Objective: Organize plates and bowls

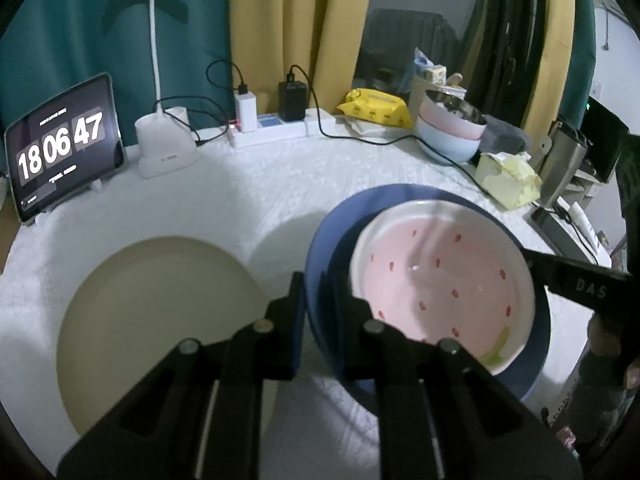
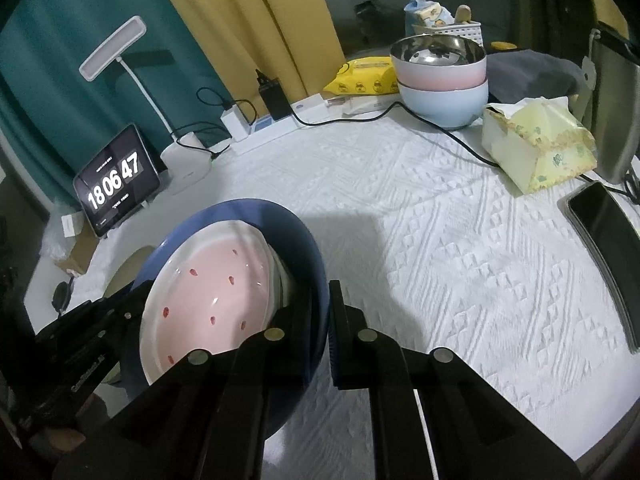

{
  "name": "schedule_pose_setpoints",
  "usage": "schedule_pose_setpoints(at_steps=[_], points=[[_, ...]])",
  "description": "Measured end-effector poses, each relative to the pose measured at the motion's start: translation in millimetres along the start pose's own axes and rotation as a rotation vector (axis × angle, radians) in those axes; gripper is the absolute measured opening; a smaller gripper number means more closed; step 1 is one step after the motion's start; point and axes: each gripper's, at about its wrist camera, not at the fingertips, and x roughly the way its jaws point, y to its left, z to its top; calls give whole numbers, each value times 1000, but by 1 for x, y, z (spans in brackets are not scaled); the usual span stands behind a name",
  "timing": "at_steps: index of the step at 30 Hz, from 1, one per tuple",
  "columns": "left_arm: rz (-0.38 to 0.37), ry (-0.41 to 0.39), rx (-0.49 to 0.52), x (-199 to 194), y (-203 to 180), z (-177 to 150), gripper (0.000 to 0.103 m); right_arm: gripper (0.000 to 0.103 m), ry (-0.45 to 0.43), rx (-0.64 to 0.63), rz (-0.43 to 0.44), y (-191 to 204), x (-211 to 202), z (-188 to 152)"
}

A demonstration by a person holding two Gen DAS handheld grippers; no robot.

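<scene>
Both grippers pinch the blue bowl's rim from opposite sides: the left gripper is clamped on the near-left edge, the right gripper on the far-right edge. The bowl looks tilted, raised above the white tablecloth. Inside it lies a pink plate with red specks. Just left of the bowl, a beige plate rests flat on the cloth. Two stacked bowls stand well apart at the back, near a tissue box.
</scene>
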Motion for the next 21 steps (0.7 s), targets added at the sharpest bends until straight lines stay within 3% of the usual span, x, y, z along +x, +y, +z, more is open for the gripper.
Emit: schedule_pose_setpoints(at_steps=[21], points=[[-35,-32,5,-9,-8,12,11,8,-41,49,5,-4,-19,8]])
